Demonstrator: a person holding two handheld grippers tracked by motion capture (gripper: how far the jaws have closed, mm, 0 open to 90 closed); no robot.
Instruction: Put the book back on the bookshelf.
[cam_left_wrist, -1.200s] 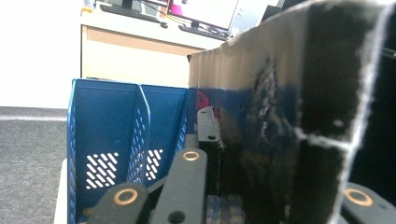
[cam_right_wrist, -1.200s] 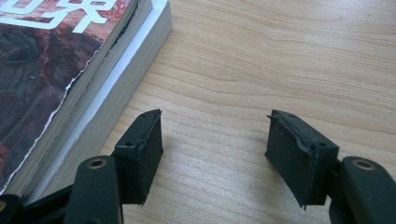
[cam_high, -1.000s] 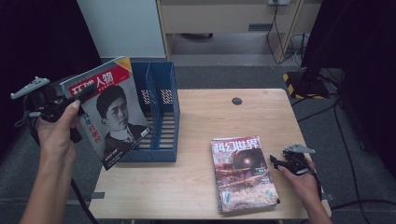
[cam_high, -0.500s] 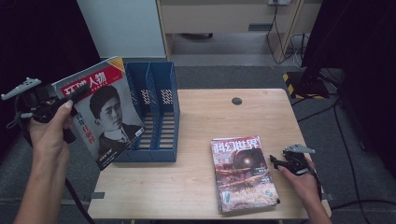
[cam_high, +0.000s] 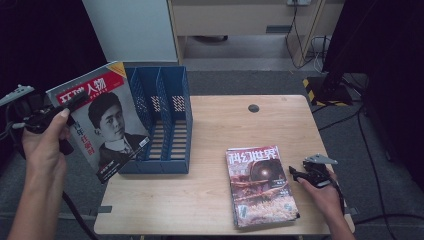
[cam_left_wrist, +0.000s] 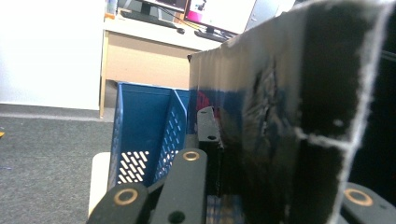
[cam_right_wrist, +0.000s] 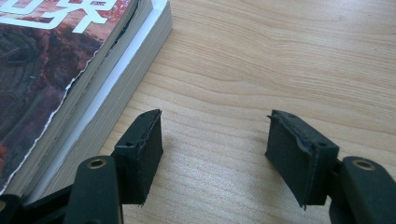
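Magazine with red masthead and portrait cover (cam_high: 97, 120), left of frame: clamped at its edge in the left gripper (cam_high: 47, 112), held tilted beside the blue slotted plastic file rack (cam_high: 162, 120), seemingly for filing. Right gripper (cam_high: 311, 172), jaws apart and empty, rests beside the stacked magazines (cam_high: 260, 186), lower right.

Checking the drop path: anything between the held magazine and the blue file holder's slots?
Nothing visible. The magazine, clamped in the left tongs, hangs at the blue file holder's left side; its slots look empty in the high view.
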